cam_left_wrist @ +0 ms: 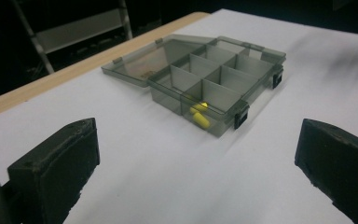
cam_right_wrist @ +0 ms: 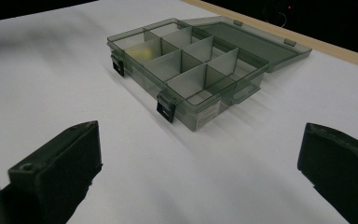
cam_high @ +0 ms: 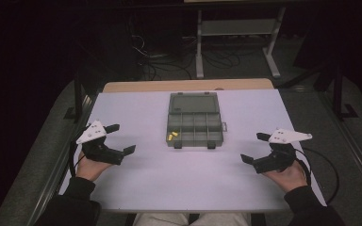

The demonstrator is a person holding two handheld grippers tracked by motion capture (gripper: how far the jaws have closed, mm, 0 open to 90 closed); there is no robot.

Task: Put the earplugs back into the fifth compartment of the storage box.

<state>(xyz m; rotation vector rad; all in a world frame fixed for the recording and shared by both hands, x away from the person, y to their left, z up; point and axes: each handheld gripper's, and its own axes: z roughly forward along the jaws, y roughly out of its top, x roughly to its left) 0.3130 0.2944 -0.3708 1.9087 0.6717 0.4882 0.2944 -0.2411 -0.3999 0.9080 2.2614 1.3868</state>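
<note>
Now | left gripper (cam_high: 120, 138): jaws spread wide, empty | right gripper (cam_high: 255, 148): likewise | compartment box (cam_high: 195, 127): lid open, centred between them, well apart from both | yellow pieces (cam_high: 172, 136): front-left compartment

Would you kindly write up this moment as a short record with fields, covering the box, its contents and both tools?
surface: white table
box: grey see-through organizer box, centre of table
lid: lid open, lying flat behind the box
contents: yellow pieces in the near-left compartment; other compartments look empty
latches: two dark latches on the front wall
left tool: left tool open, holding nothing, left of box
right tool: right tool open, holding nothing, right of box
</note>
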